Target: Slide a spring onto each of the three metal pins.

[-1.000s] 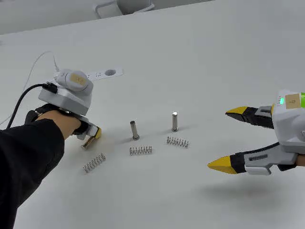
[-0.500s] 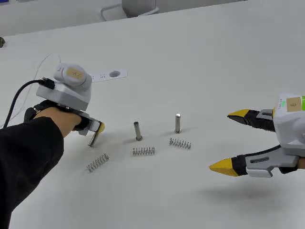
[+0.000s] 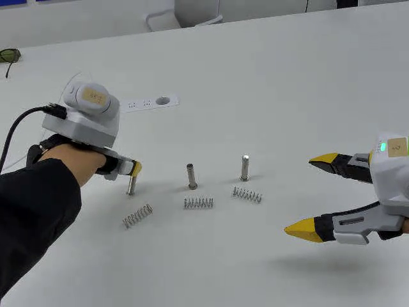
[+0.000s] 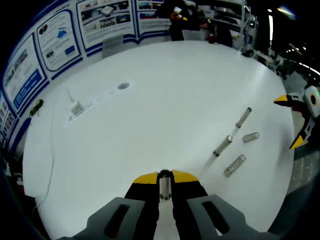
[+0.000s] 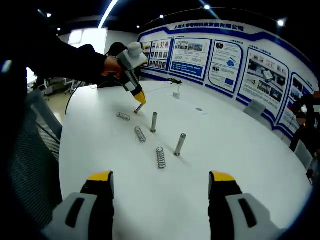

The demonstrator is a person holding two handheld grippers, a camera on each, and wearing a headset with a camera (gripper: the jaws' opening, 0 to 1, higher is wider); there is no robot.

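My left gripper [image 3: 133, 169] is shut on a metal pin [image 3: 131, 185] and holds it nearly upright with its lower end at the white table [image 3: 268, 83]. The same pin [image 4: 164, 185] sits between the yellow fingertips in the left gripper view. Two more pins [image 3: 191, 176] [image 3: 245, 167] stand upright mid-table. Three springs lie flat in front of them: left [image 3: 137, 216], middle [image 3: 199, 203], right [image 3: 247, 194]. My right gripper [image 3: 317, 195] hovers open at the right, well apart from them. The right gripper view shows the pins [image 5: 154, 122] [image 5: 179, 144] and springs [image 5: 160, 157] [image 5: 139, 134] [image 5: 123, 116] ahead of its spread jaws.
A white power strip [image 3: 151, 102] lies on the table behind the left gripper, with a thin cable trailing left. A black cable [image 3: 18, 131] runs from the left gripper. Glasses [image 3: 9, 56] rest at the far left edge. Chairs stand beyond the far table edge.
My left gripper has tipped the held pin from a slant up to nearly vertical. The view has shifted a little. My right gripper stays open at the right.
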